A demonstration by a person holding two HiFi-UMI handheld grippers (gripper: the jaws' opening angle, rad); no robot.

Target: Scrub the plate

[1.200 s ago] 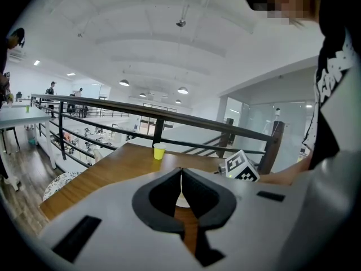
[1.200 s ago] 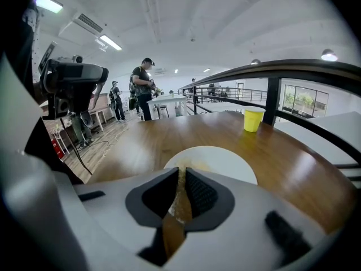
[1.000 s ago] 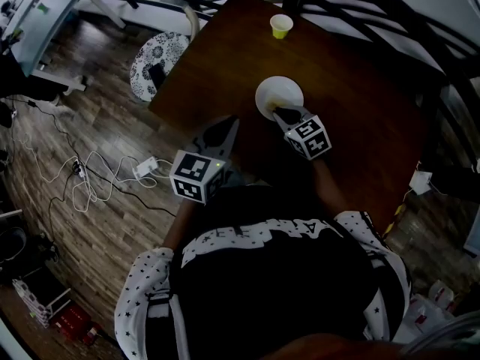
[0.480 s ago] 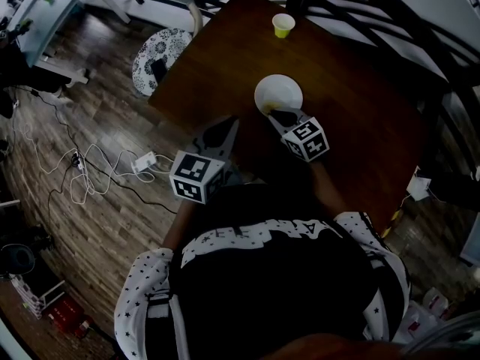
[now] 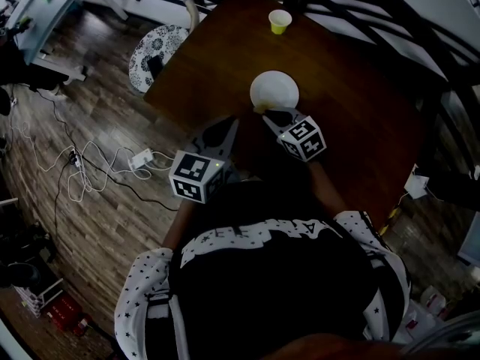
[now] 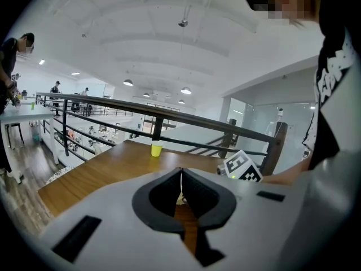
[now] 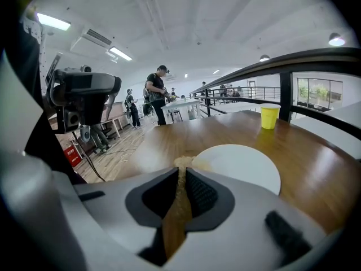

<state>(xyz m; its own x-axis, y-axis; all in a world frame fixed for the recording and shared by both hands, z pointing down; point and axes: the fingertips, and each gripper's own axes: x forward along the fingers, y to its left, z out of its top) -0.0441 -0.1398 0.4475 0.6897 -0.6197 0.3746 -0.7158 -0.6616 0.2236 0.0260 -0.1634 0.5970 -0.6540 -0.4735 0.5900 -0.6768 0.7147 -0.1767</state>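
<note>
A white plate (image 5: 274, 90) (image 7: 240, 166) lies on the dark wooden table (image 5: 352, 111). My right gripper (image 5: 271, 115) (image 7: 181, 171) is at the plate's near edge, shut on a thin tan scrub pad (image 7: 179, 193). The pad's tip pokes past the jaws to the plate's rim. My left gripper (image 5: 231, 122) (image 6: 181, 175) hovers over the table's near left edge, left of the plate. It is shut, with nothing visible between its jaws. In the left gripper view the plate is hidden behind the jaws.
A yellow paper cup (image 5: 280, 21) (image 7: 269, 116) (image 6: 156, 149) stands at the table's far side, beyond the plate. A chair with a patterned cushion (image 5: 154, 55) sits off the table's left edge, and cables (image 5: 90, 175) lie on the floor. A dark railing (image 6: 169, 110) borders the far side.
The right gripper has drawn back slightly from over the plate to its near rim. The left gripper has stayed in place.
</note>
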